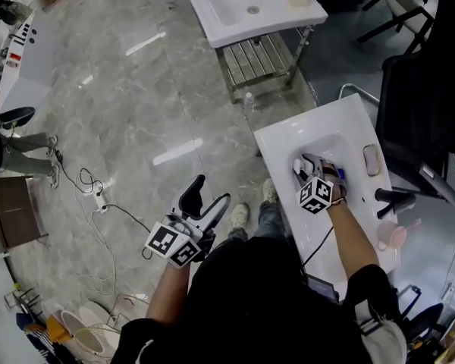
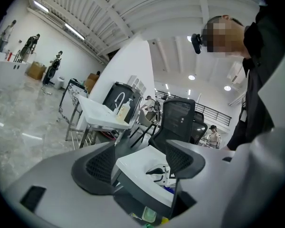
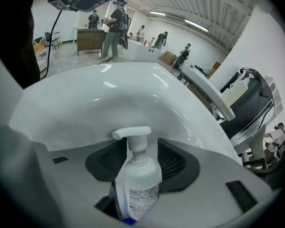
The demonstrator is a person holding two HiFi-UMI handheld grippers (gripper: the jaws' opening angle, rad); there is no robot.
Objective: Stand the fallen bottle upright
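Where marble floor (image 1: 121, 112) gleams, white basin (image 1: 277, 146)

Glossy smooth sink (image 3: 109, 99), smooth translucent plastic bottle (image 3: 140, 182).

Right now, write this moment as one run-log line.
left claw: open, empty | right claw: closed on pump bottle | location: white sink basin

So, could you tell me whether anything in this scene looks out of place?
Yes: the pump bottle is tipped over inside the sink basin, its top pointing at the basin wall instead of up, with the right tongs closed around it. Nothing looks spilled.
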